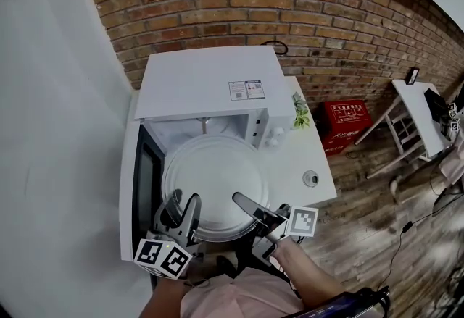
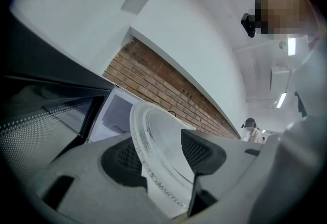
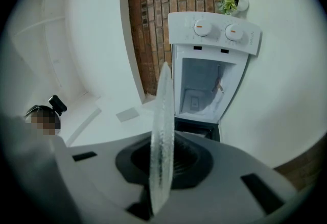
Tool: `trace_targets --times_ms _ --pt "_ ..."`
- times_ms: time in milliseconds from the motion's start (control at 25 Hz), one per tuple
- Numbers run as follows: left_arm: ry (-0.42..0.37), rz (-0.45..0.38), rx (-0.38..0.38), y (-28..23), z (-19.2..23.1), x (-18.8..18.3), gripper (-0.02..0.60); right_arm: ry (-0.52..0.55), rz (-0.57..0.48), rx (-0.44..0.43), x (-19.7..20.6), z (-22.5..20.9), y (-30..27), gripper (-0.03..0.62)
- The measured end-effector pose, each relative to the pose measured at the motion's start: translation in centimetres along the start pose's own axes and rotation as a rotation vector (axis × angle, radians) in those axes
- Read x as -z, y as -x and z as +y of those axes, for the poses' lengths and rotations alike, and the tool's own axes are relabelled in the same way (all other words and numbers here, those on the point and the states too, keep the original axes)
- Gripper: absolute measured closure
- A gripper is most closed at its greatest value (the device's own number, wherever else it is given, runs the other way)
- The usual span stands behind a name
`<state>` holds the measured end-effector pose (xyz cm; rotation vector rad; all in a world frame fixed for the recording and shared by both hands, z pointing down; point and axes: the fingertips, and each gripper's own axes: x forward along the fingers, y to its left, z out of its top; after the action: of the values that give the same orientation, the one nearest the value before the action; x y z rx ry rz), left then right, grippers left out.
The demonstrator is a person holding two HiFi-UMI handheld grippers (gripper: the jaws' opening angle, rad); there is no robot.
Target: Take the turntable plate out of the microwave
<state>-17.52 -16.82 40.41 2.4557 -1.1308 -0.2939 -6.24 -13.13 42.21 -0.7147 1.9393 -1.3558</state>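
The round glass turntable plate (image 1: 214,182) hangs level in front of the open white microwave (image 1: 210,81), mostly outside its cavity. My right gripper (image 1: 246,202) is shut on the plate's near right rim; in the right gripper view the plate (image 3: 162,131) stands edge-on, pinched between the dark pads of that gripper (image 3: 161,167). My left gripper (image 1: 185,208) is at the near left rim. In the left gripper view the plate (image 2: 158,141) runs slantwise between that gripper's (image 2: 162,155) jaws, which stand wide apart around it, not pressing.
The microwave door (image 1: 147,186) hangs open to the left, close beside my left gripper. On the white table (image 1: 304,157) are a small plant (image 1: 301,112) and a small round object (image 1: 310,178). A red box (image 1: 346,121) and a white chair (image 1: 417,117) stand on the wooden floor to the right.
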Motion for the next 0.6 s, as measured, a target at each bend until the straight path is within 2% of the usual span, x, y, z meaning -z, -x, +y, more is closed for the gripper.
trace_targets --times_ms 600 --pt "-0.004 0.001 -0.008 0.11 -0.26 0.08 0.362 -0.007 0.007 0.003 0.00 0.04 0.24 0.563"
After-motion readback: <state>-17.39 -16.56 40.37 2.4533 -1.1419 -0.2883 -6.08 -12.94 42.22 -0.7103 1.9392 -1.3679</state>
